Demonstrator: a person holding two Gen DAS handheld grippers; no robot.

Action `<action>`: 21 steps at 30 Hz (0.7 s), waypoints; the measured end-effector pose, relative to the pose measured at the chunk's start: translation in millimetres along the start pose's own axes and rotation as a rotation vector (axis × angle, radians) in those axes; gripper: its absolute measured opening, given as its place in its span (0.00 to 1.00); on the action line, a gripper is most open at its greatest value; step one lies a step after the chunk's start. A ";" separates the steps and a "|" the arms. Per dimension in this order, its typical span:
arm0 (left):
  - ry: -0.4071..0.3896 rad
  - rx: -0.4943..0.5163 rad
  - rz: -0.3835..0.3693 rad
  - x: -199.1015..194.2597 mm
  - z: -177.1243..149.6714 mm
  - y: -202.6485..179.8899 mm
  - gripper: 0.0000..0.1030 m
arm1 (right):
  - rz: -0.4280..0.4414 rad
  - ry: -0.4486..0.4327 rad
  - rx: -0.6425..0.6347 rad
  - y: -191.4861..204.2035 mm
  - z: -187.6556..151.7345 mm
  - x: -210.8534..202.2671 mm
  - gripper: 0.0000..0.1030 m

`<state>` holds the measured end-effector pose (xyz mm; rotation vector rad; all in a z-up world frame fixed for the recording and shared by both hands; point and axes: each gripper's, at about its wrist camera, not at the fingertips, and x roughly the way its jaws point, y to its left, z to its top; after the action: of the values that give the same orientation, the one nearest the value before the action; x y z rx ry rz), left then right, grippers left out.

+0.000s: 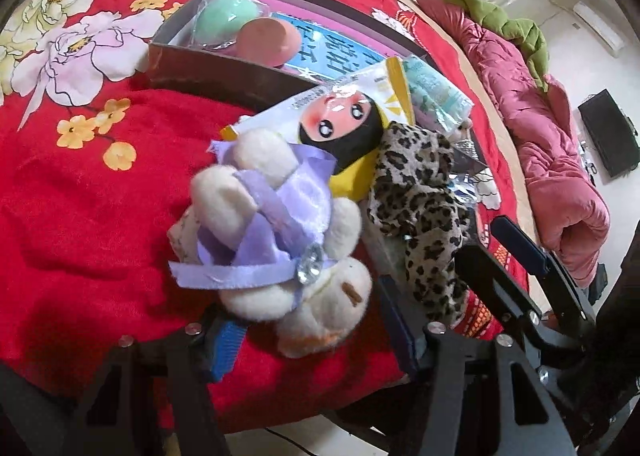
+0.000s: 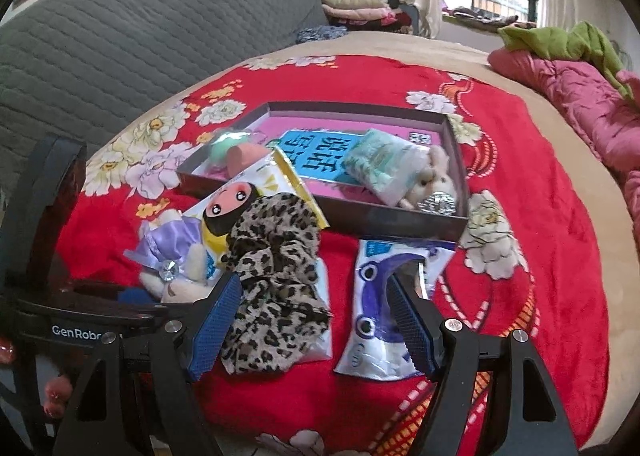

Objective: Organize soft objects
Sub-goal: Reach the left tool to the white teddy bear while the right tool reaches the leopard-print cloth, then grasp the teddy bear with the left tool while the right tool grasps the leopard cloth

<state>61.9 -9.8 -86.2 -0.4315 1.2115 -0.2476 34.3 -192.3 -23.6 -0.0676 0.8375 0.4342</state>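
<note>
Bed w/ red flowered blanket carries everything. Grey quilted cover lies behind it, pink quilt w/ a green cloth on top along the far side.

Shallow dark box sits mid-blanket, pink-and-blue printed sheet on its floor. Inside: green ball & pink ball touching, in one corner; pale green packet & small cream plush w/ a silver sparkly bit in the opposite corner.

In front of the box, on the blanket: leopard-print cloth, partly over a clear bag; yellow-and-white packet leaning on the box rim; doll head w/ black hair lying on that packet; white plush toy in purple ribbon w/ a clear gem, touching the doll & just beside the leopard cloth. Blue-and-white wipes pack lies flat, apart from the leopard cloth, near the box's front wall.

Left tool: released, jaws spread either side of the white plush's lower end; can't tell if the pads touch it, no squeeze visible.

Right tool: released, jaws wide. One blue pad next to the leopard cloth's edge, other pad over the wipes pack; bare blanket between them. Nothing gripped.
</note>
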 end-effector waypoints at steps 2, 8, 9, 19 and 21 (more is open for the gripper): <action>0.001 -0.007 -0.002 0.9 -0.1 2.8 0.54 | -0.015 0.000 -0.022 3.3 1.4 4.3 0.74; -0.004 -0.036 -0.035 0.0 -0.5 14.5 0.50 | -0.003 0.021 -0.024 3.6 5.0 16.6 0.74; -0.004 -0.040 -0.038 0.1 -0.3 15.6 0.49 | 0.004 0.028 -0.021 2.9 5.3 19.4 0.74; -0.014 0.019 -0.016 -3.5 -2.7 6.3 0.45 | 0.043 0.059 -0.046 7.3 3.9 27.9 0.32; -0.016 0.020 -0.016 -4.4 -2.9 6.0 0.44 | 0.045 0.049 -0.059 8.8 4.3 25.3 0.26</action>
<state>57.4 -3.3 -86.0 -0.4254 1.1891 -0.2693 48.7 -174.6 -38.2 -0.1141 0.8762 0.5013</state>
